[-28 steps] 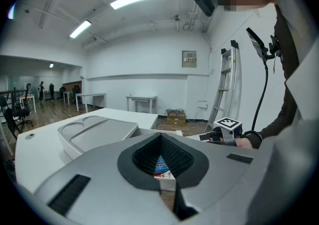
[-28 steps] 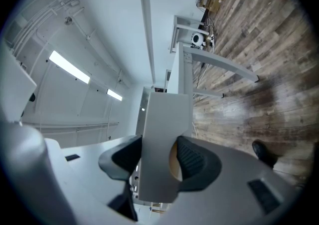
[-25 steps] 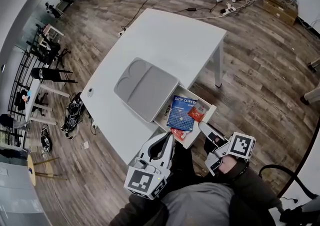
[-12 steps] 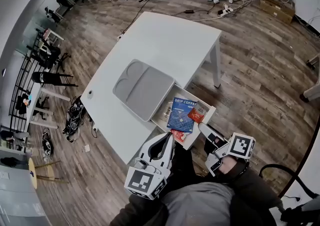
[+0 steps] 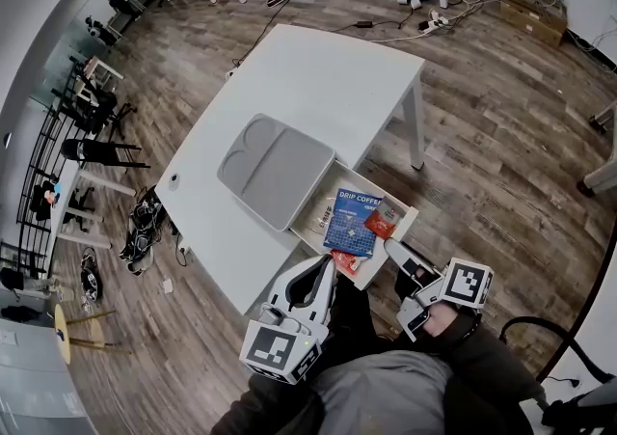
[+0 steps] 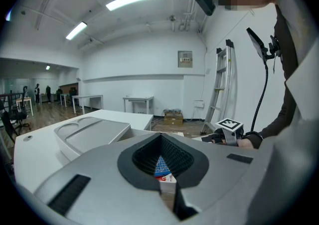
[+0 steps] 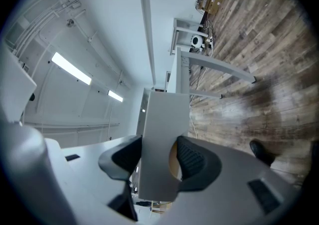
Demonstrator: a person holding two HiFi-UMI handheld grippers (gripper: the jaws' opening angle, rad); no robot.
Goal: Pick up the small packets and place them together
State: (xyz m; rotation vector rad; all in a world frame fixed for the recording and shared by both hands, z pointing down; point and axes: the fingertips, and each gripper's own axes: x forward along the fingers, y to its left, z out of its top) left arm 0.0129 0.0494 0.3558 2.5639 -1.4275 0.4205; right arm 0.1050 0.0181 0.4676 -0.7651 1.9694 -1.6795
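At the open drawer (image 5: 409, 221), clamps right gripper (image 5: 393, 252) on its front wall; holds left gripper (image 5: 326, 269) closed, empty, nearby; blue packet (image 5: 351, 221), red packet (image 5: 382, 223) inside.

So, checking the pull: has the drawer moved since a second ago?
Yes, slightly. The drawer has slid a little further out from under the table, away from the tray.

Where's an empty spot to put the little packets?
The table is bare beyond the tray, out to its far corner, and along the strip left of the tray. The drawer is crowded: the blue box and red packets fill it, leaving only a sliver between box and tray.
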